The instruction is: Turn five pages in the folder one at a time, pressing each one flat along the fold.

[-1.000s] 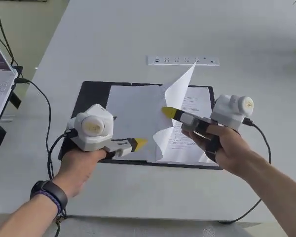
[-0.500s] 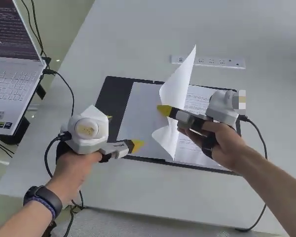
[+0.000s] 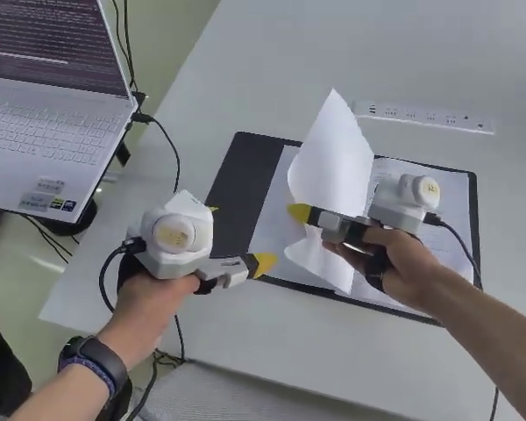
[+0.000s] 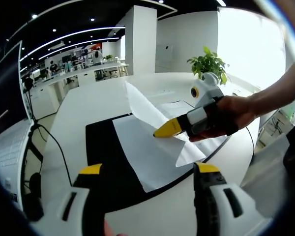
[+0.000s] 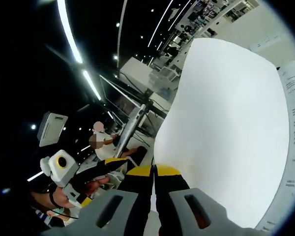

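The black folder [image 3: 242,180] lies open on the white table, with a plain sheet [image 3: 276,210] on its left half and a printed page [image 3: 451,197] on its right. My right gripper [image 3: 298,213] is shut on the edge of one white page [image 3: 333,162], which stands up curved over the fold. The right gripper view shows the same page [image 5: 226,137] pinched between closed yellow tips [image 5: 154,170]. My left gripper [image 3: 263,261] hovers open at the folder's front edge, holding nothing. Seen from the left gripper [image 4: 148,169], the right gripper [image 4: 166,129] holds the lifted page [image 4: 140,103] above the folder [image 4: 101,147].
An open laptop [image 3: 44,96] sits at the left with cables [image 3: 171,149] trailing toward the folder. A white power strip [image 3: 421,116] lies behind the folder. The table's front edge runs just below my hands.
My right gripper has carried the held page leftward across the folder, and the page now bows over the fold. The head camera swung left, bringing the laptop into view.
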